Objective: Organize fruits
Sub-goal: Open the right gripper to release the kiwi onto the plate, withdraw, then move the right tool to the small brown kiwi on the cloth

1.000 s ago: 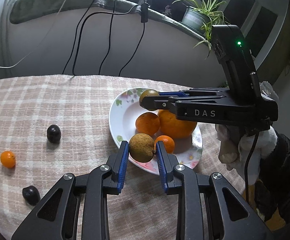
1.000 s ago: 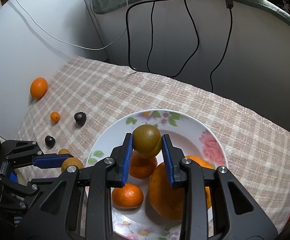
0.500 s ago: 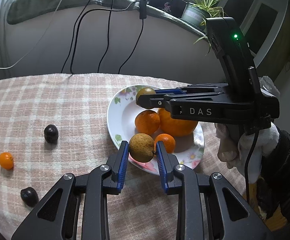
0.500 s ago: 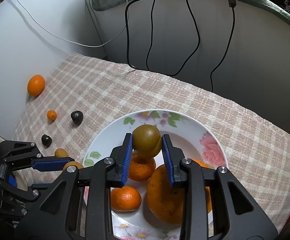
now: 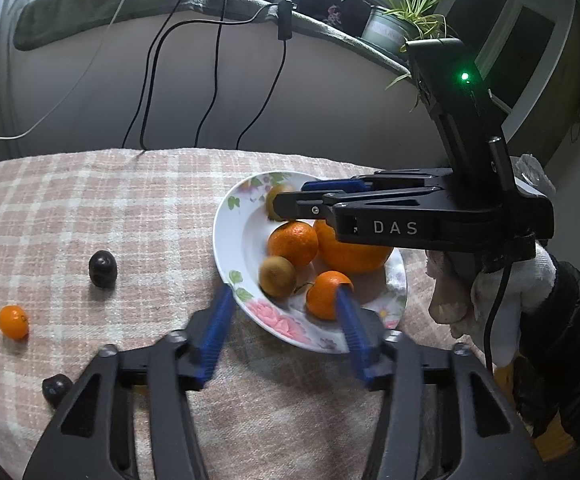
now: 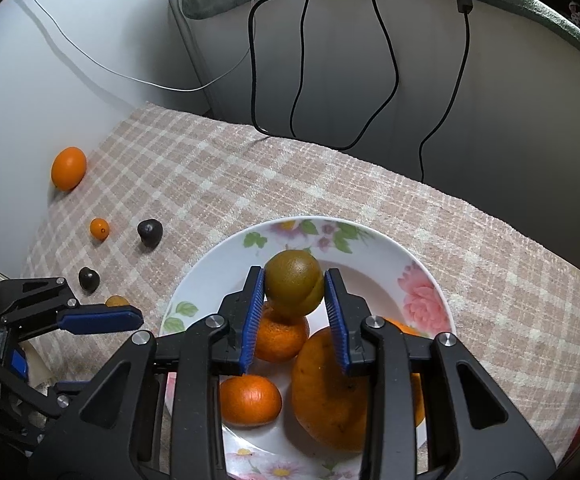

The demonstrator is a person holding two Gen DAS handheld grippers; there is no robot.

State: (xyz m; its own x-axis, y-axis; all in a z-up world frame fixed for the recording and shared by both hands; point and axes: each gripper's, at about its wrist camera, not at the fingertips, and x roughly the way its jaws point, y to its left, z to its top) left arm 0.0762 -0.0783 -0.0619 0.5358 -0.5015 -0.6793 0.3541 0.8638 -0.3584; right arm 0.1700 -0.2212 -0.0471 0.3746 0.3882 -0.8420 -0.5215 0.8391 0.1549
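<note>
Cloth [image 6: 329, 184]: bare beyond your plate [image 6: 373, 248].
Left gripper [image 5: 282, 320]: fingers spread at plate's rim.
Right gripper [image 6: 293, 312]: clamped on green fruit [image 6: 293, 286].

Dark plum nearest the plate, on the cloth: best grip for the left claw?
Take the dark plum across its widest middle, coming down from above. It is small and roundish, sits alone on the checked cloth, apart from the plate and the small orange fruit, so both fingers have room. The left claw is open; a low side approach would likely roll it.
</note>
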